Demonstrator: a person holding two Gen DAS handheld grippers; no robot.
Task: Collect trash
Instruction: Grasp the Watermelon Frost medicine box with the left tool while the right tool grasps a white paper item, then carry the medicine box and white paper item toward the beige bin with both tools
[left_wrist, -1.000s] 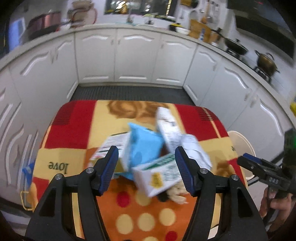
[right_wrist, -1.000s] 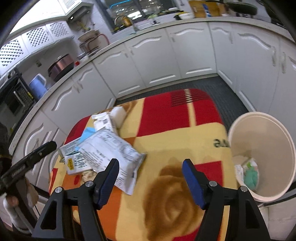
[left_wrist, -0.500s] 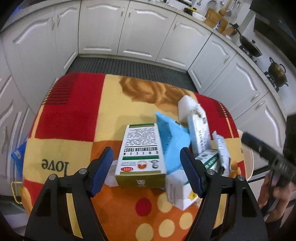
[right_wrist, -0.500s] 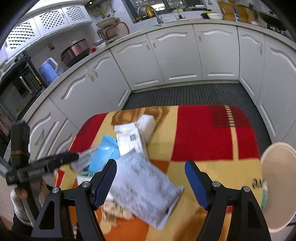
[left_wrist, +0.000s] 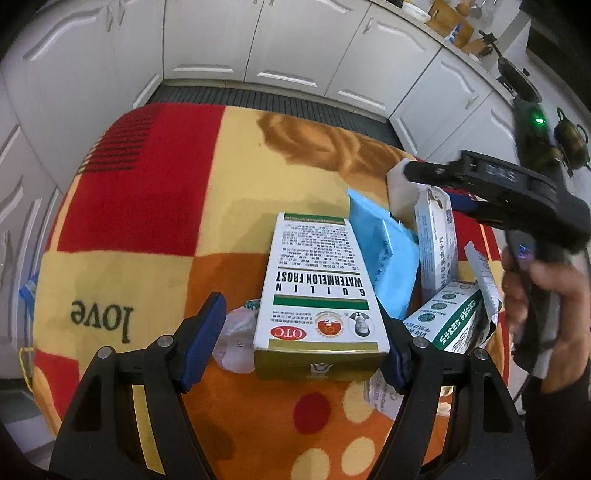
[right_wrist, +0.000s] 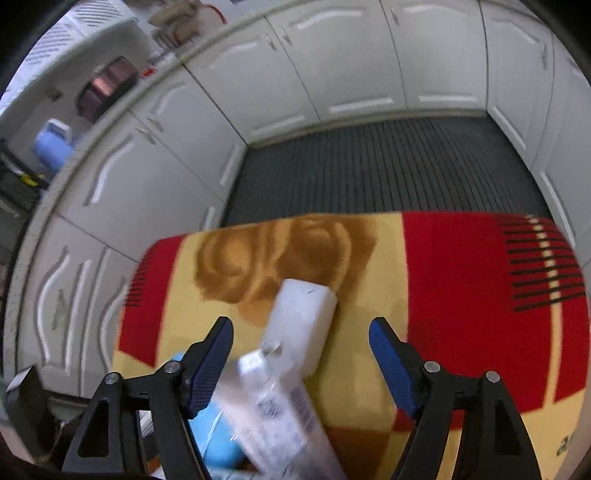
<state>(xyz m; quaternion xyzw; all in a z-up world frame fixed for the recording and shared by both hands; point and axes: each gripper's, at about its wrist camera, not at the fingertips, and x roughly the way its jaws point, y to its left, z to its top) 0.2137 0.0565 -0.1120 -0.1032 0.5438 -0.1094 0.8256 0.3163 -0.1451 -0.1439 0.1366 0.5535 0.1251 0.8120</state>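
Your left gripper (left_wrist: 303, 343) straddles the watermelon frost box (left_wrist: 317, 291), jaws open; close them. Your right gripper (right_wrist: 301, 363), jaws closing but empty, hovers over the white packet (right_wrist: 303, 325).

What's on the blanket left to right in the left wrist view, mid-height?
"love" lettering → crumpled white wrapper → Watermelon Frost box → blue packet → green-and-white box → person's hand on the right tool.
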